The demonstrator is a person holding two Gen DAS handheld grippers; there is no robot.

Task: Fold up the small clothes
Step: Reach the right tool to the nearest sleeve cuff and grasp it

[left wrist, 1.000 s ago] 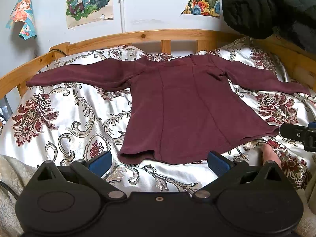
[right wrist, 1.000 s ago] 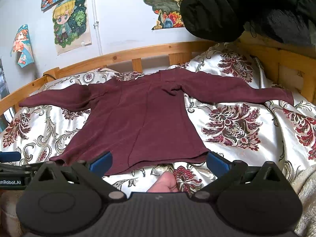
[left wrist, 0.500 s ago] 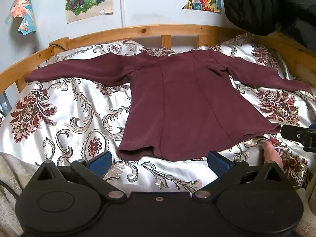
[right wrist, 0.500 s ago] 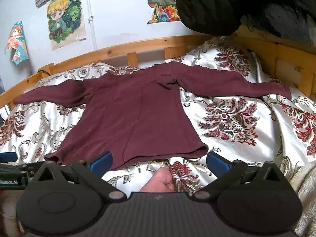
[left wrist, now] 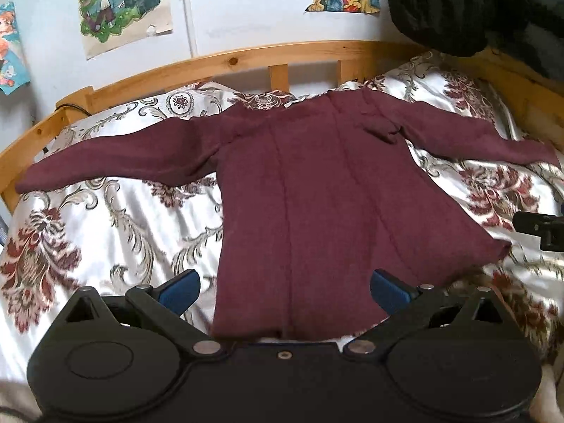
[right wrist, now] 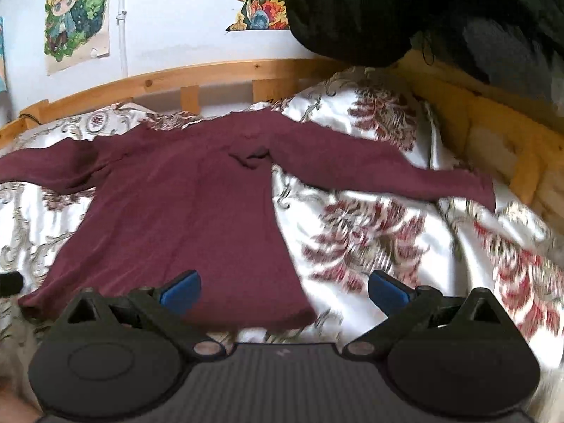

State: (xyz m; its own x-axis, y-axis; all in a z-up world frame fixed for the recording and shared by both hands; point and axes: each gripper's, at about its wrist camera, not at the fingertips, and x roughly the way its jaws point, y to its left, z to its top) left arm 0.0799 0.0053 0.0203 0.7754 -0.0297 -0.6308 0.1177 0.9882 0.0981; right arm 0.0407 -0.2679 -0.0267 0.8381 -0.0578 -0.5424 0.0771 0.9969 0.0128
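A maroon long-sleeved top (left wrist: 317,190) lies flat on the patterned bedspread (left wrist: 116,218), sleeves spread out to both sides, hem towards me. It also shows in the right wrist view (right wrist: 183,211). My left gripper (left wrist: 283,287) is open and empty, its blue pads astride the hem's left part. My right gripper (right wrist: 283,287) is open and empty, over the hem's right corner. The right gripper's tip (left wrist: 539,227) shows at the right edge of the left wrist view.
A wooden bed rail (left wrist: 282,53) runs along the far side and the right side (right wrist: 493,134). A black padded jacket (right wrist: 405,10) hangs at the upper right. Posters (left wrist: 123,3) are on the white wall behind.
Both grippers have moved forward towards the top's hem, which now lies between the pads. Both stay open.
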